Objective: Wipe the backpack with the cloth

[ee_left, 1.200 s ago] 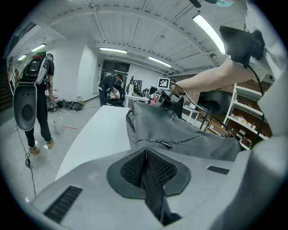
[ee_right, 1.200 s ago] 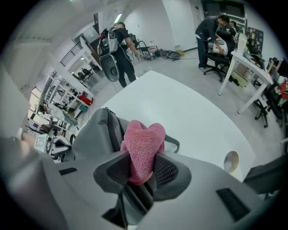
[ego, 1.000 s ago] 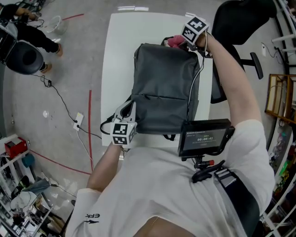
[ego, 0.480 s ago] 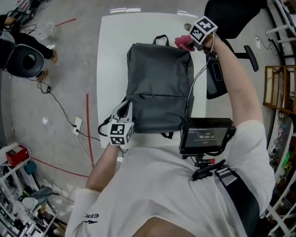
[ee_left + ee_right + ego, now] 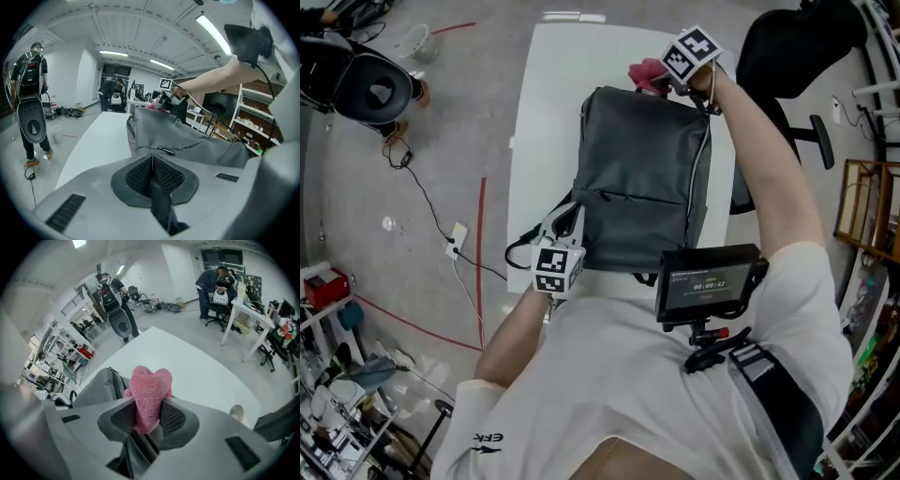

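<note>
Right now the grey backpack [image 5: 642,178] lies flat on the white table [image 5: 548,94], w/ the pink cloth [image 5: 645,73] clamped in the right gripper [image 5: 661,82] at its far top edge. Best to press the cloth flat and stroke toward the near end, while the left gripper [image 5: 565,222], jaws closed on what looks like a dark strap [image 5: 159,206] near-left, anchors the bag. Count: 1 backpack, 1 cloth, 2 grippers.

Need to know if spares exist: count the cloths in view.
1: a pink terry cloth, clamped in the right gripper at the far end of the grey fabric backpack. Others could be hidden under the backpack.
</note>
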`<state>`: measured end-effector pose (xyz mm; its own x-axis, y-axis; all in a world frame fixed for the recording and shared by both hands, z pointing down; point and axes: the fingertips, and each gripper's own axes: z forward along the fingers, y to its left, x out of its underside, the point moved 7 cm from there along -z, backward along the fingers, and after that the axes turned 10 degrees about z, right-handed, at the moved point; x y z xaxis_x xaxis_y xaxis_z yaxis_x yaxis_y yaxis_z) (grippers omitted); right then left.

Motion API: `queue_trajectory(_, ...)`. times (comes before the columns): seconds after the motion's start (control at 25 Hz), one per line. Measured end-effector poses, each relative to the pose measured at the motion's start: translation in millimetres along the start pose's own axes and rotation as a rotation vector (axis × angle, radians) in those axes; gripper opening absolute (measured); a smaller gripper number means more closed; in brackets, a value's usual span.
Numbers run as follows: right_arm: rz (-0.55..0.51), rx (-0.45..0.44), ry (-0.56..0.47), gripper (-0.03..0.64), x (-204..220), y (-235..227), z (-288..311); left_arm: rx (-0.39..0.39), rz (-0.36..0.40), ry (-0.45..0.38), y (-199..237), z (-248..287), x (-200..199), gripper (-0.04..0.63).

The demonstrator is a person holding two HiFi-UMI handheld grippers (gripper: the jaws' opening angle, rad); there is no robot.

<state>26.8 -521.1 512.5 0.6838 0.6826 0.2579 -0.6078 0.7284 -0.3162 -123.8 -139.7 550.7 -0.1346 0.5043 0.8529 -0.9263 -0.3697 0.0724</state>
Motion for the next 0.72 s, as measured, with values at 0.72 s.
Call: queue_trajectory(0.72, -0.052, -0.084, 0.159, 0.117, -25.9, 44.7, 71.8, -0.026, 0.023, 0.022, 16.0, -4.9, 14.5, 0.004)
